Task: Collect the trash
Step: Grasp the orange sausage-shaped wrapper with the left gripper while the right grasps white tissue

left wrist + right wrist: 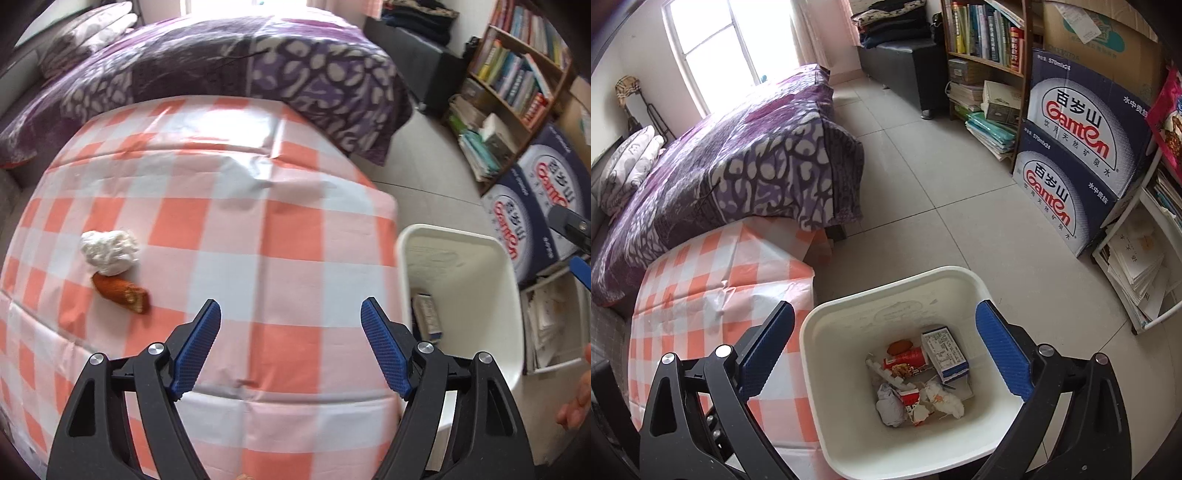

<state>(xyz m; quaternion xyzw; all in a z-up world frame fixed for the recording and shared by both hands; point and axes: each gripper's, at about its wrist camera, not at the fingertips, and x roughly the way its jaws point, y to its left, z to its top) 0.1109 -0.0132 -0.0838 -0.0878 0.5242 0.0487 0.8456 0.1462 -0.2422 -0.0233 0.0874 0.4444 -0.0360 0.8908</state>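
A crumpled white tissue (109, 252) and a piece of orange peel (121, 293) lie touching each other on the left part of the checked tablecloth (236, 236). My left gripper (291, 312) is open above the cloth, to the right of them, with nothing between its blue pads. A white bin (905, 454) stands on the floor beside the table. Inside it lie a small carton (945, 350), a red wrapper (905, 363), crumpled paper (891, 404) and other scraps. My right gripper (884, 315) hangs open over the bin, empty.
A bed with a purple patterned blanket (738, 162) runs behind the table. Bookshelves (982, 40) and stacked water cartons (1075, 147) line the right wall. A white rack with papers (1137, 266) stands near the bin. Part of a hand (576, 398) shows at the right edge.
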